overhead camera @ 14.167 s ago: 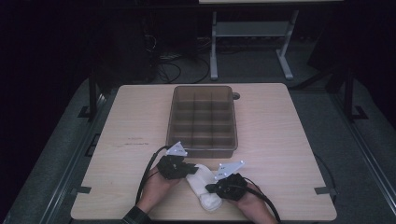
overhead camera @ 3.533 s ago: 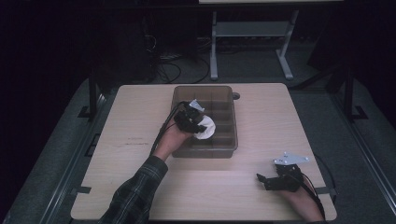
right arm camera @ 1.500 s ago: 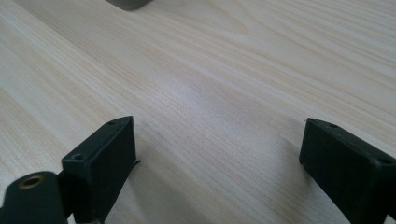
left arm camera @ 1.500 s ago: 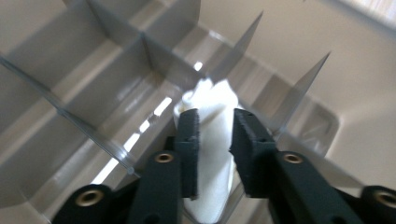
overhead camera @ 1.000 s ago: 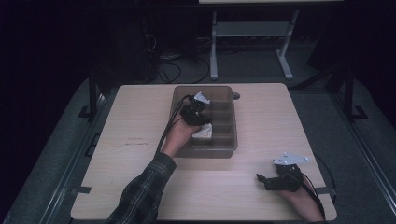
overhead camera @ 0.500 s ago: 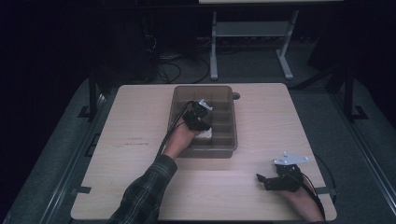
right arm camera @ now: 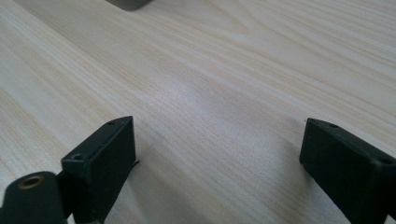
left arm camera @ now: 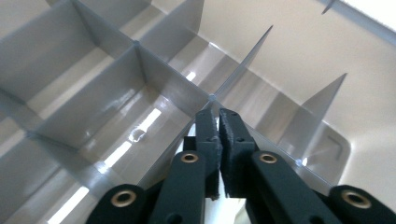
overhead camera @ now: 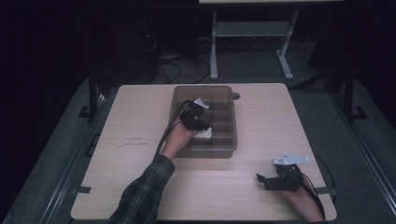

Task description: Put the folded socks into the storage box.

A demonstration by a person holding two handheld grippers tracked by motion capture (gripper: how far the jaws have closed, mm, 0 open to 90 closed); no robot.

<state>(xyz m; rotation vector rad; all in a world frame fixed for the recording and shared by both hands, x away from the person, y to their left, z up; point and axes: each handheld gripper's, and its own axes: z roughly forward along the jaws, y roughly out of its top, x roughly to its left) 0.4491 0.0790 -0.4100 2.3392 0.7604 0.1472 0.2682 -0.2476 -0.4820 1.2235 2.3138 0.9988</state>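
High view, landmark: grey divided tray point(overhead camera: 224, 149) at the middle of the wooden table point(overhead camera: 140, 116).
High view, left gripper point(overhead camera: 201, 125): over the tray's near-left compartments, a white object point(overhead camera: 205, 134) just beside its tip; whether it is gripped, I cannot tell.
High view, right gripper point(overhead camera: 260, 179): on the table, well apart from the tray, toward its near right.
Left gripper view, jaws: pressed almost together above a tray divider point(left arm camera: 140, 70); something white at the bottom edge between them.
Right gripper view, jaws: spread wide, holding nothing, over bare table; tray corner point(right arm camera: 128, 3) at the top edge.
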